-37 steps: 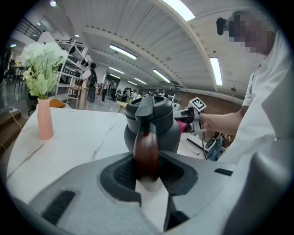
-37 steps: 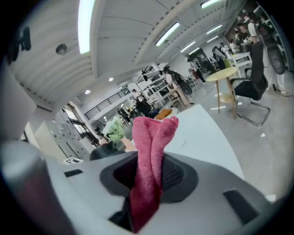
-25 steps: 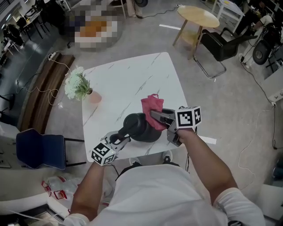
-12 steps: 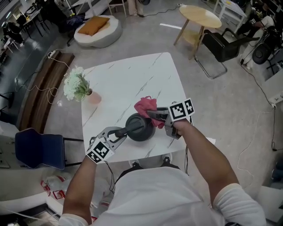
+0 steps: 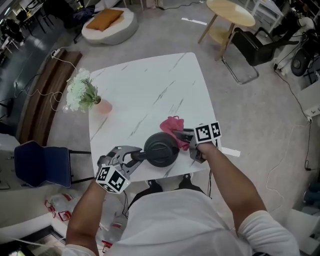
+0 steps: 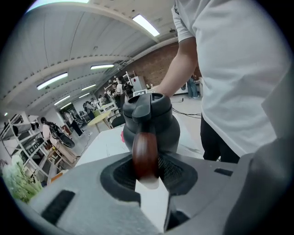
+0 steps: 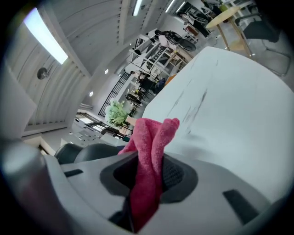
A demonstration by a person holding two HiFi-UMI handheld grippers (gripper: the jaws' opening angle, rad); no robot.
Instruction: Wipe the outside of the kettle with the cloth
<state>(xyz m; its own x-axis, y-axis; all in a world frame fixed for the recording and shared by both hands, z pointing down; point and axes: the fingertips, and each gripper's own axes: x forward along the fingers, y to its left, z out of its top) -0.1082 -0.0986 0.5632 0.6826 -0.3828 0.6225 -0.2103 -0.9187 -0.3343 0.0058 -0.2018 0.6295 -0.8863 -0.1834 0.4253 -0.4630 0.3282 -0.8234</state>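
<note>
Layout-wise, in the head view: the kettle (image 5: 161, 149) is parked on the bench (image 5: 150, 85), near its lower edge, about mid-frame. Its handle (image 6: 145, 153) is stuck out toward the lower left and is clamped between the jaws of the left hand-held gripper (image 5: 134, 155). The cloth (image 5: 172, 127) is found just to the upper right of the kettle, pinched in the right hand-held gripper (image 5: 184, 136). A vase of flowers (image 5: 82, 94) is set at the bench's left edge, well apart from the kettle. Off the bench, a chair (image 5: 42, 162) is placed at lower left and a round table (image 5: 230, 12) at upper right.
</note>
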